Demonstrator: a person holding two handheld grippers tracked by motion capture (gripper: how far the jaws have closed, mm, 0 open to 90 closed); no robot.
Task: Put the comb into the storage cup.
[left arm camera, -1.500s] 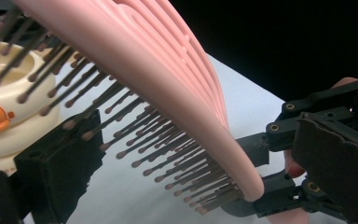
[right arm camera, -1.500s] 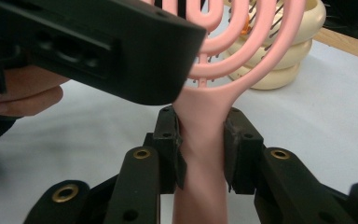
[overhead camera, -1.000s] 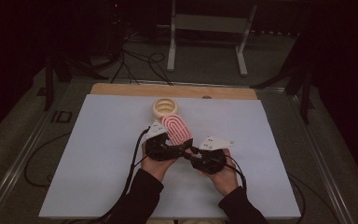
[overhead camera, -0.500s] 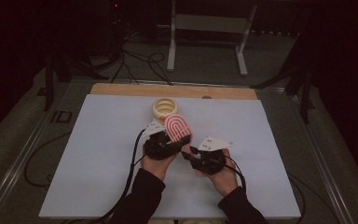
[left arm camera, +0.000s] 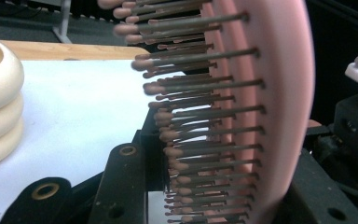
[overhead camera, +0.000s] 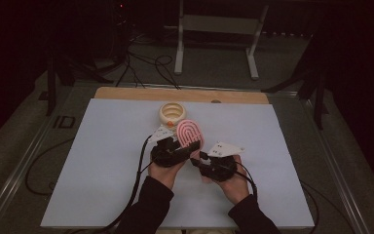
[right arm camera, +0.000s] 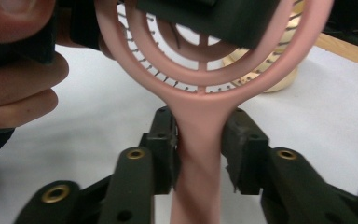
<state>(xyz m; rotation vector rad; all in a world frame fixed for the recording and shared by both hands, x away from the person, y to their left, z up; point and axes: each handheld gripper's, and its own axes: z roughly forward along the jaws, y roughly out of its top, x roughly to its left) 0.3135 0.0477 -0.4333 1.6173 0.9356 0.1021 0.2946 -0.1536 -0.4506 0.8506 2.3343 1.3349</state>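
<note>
The left gripper [overhead camera: 182,146] has just closed its jaws on the head of the pink hairbrush [overhead camera: 191,133], one pad among the bristles, one behind. The right gripper [right arm camera: 199,154] has just been opening; its pads flank the brush's handle, the left one touching, the right one slightly apart. The brush stands above the white table [overhead camera: 102,161], near a cream ringed holder [overhead camera: 172,113].
</note>
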